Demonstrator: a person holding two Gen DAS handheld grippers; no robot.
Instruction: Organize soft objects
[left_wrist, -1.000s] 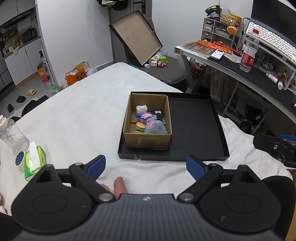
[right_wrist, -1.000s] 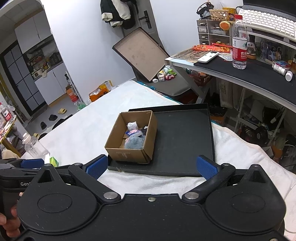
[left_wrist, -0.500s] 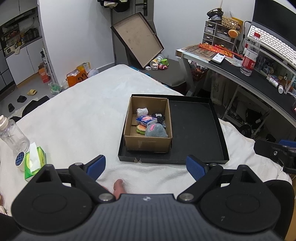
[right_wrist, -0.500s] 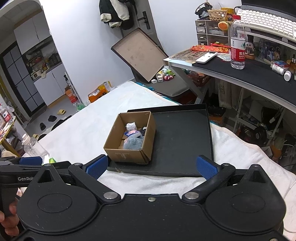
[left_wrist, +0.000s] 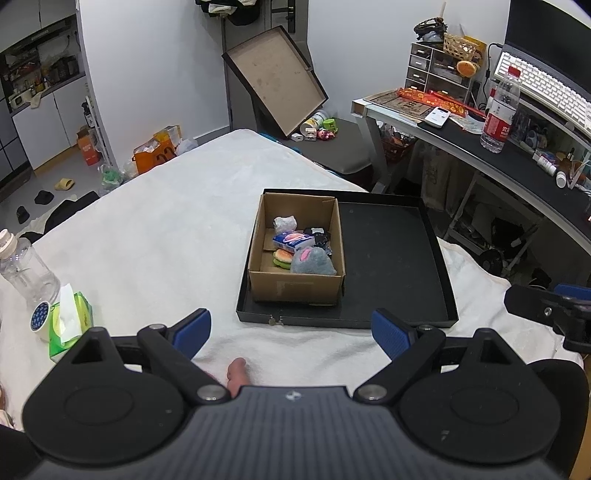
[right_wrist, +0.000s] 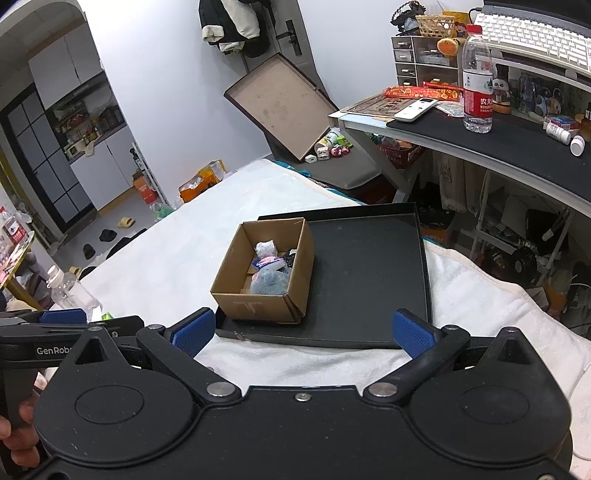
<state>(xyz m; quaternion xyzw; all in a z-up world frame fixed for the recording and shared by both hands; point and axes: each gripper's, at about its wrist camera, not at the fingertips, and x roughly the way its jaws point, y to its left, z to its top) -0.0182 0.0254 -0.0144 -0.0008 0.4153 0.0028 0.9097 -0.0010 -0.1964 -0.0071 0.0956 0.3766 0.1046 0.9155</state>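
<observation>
On my far left a clear plastic bottle stands on the white blanket, with a green tissue pack just beside it. My left gripper hovers low over the blanket, its blue pads spread wide and nothing between them. Ahead sits the black tray, and the cardboard box stands in its left part — inside I see a grey plush toy, a burger-shaped toy, a blue tissue packet, a pale crumpled piece and something dark I cannot identify. The tray's right part lies bare. My right gripper is likewise spread wide and holding nothing — poised just short of the tray's near edge. Further right, a water bottle stands on the desk.
</observation>
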